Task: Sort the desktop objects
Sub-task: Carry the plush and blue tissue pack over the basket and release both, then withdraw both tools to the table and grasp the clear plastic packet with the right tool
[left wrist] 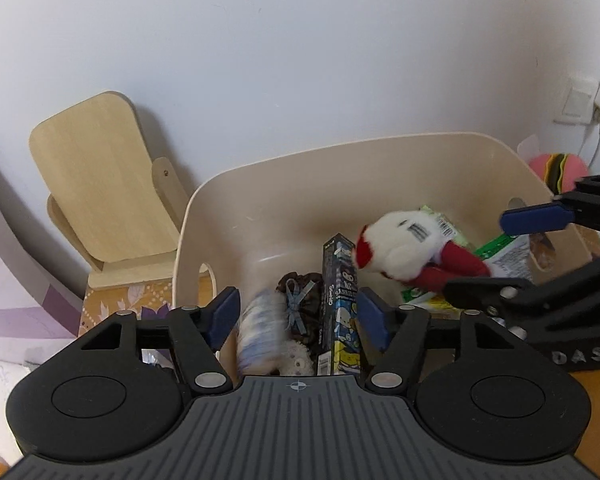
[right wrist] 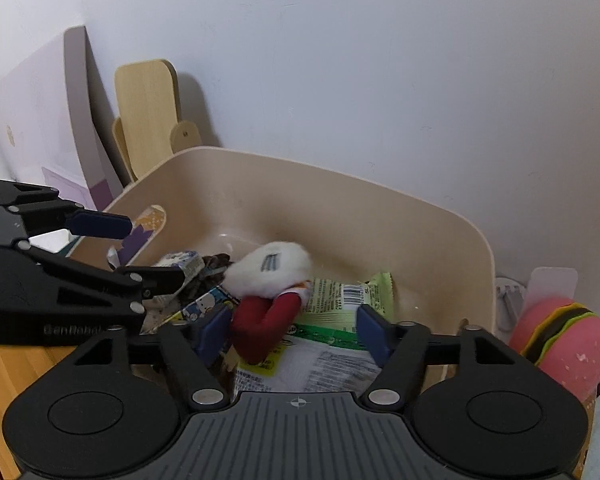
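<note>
Lying in the beige plastic bin (right wrist: 440, 236), a white-and-red plush toy (right wrist: 268, 276) sits beyond the released right gripper (right wrist: 296, 330); left gripper (left wrist: 298, 316) likewise released above blurred packets (left wrist: 260, 328).

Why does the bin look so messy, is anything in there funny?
The white and red plush toy lies tipped over on the snack packets in the beige bin, blurred as if tumbling. A tall cartoon box leans among the jumble. Nothing looks spilled or broken.

Soft even light, fisheye-bent edges, slight motion blur.
</note>
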Tool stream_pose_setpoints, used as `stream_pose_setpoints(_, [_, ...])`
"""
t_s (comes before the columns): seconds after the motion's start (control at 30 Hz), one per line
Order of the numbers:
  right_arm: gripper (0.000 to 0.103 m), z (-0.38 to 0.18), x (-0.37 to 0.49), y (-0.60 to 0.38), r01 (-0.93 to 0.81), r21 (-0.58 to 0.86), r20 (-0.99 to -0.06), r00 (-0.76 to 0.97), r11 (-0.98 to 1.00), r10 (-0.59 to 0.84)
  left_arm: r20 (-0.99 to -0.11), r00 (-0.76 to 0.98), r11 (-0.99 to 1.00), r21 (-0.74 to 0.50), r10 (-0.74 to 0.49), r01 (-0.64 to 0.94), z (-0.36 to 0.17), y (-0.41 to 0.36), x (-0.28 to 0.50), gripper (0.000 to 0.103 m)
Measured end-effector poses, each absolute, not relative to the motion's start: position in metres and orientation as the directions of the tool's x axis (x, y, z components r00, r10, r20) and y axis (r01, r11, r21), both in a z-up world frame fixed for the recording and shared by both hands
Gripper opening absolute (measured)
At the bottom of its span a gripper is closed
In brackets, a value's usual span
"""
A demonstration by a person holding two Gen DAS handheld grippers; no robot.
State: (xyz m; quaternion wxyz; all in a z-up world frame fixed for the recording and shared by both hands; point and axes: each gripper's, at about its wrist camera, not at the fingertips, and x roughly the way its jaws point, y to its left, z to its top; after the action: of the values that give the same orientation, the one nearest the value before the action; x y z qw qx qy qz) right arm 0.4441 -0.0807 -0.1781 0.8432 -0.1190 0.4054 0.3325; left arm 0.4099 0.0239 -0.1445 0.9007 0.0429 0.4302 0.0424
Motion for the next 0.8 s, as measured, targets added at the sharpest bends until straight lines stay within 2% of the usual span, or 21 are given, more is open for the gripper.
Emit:
stream_pose_setpoints(0.3, [0.080, -0.147, 0.396, -0.110, -0.738, 0.013, -0.694, 0.479, 0.674, 0.538, -0.731, 0.677, 0.994, 0.113, 0.086, -0.003, -0.119, 0.023, 0.373, 0.067])
stream_pose_setpoints(0.43, [0.086, -0.142, 0.364, -0.128, -0.794, -0.014, -0.675, 0.456, 0.607, 0.581, -0.714, 0.698, 0.995, 0.097, 0.049, 0.030, -0.106, 0.022, 0.353, 0.068])
stream_pose_setpoints(0.6, [0.086, -0.151, 0.322, -0.143, -0.856, -0.020, -0.687, 0.387, 0.516, 0.615, -0.717, 0.697, 0.989, 0.102, -0.005, 0.112, -0.105, 0.012, 0.329, 0.069])
stream_pose_setpoints(0.8, [0.086, -0.185, 0.273, -0.157, -0.886, 0.012, -0.721, 0.314, 0.464, 0.618, -0.769, 0.639, 0.970, 0.129, -0.033, 0.205, -0.134, -0.002, 0.316, 0.070])
